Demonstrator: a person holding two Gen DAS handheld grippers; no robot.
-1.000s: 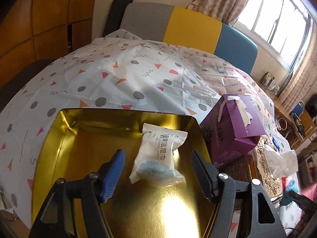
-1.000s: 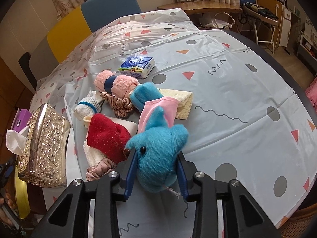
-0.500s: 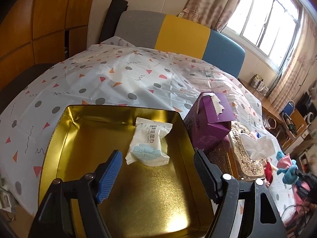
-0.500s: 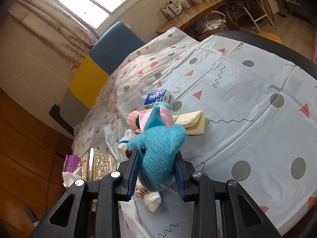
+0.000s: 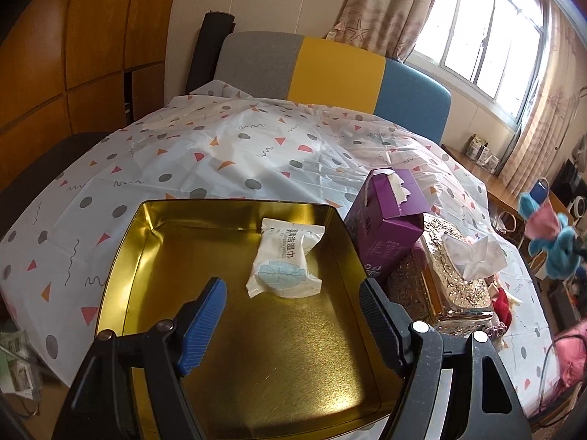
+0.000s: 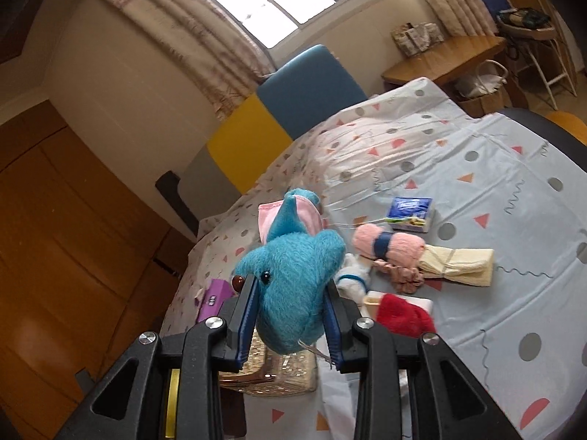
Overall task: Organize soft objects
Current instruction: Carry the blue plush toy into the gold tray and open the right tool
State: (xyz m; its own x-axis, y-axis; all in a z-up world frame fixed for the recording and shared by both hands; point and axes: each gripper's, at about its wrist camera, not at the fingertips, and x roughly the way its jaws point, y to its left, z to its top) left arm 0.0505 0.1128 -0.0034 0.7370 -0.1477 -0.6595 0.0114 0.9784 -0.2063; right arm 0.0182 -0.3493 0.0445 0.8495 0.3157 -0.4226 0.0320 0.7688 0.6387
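My right gripper [image 6: 290,293] is shut on a blue plush toy [image 6: 290,275] with pink ears and holds it in the air above the table; the toy also shows at the far right of the left wrist view [image 5: 550,242]. My left gripper [image 5: 293,308] is open and empty above a gold tin tray [image 5: 121,275]. A white wet-wipes pack [image 5: 286,264] lies in the tray. Left on the table are a pink rolled towel [image 6: 389,245], a cream cloth [image 6: 458,262], a red soft item [image 6: 403,315], a scrunchie [image 6: 400,278] and a white sock [image 6: 352,275].
A purple tissue box [image 5: 385,220] and an ornate gold tissue holder [image 5: 451,286] stand right of the tray. A blue tissue packet [image 6: 409,212] lies beyond the soft items. A grey, yellow and blue chair back [image 5: 330,69] stands behind the table.
My right gripper has lifted the blue plush toy off the pile and swung it up and left. My left gripper has drawn back and risen above the tray, still open.
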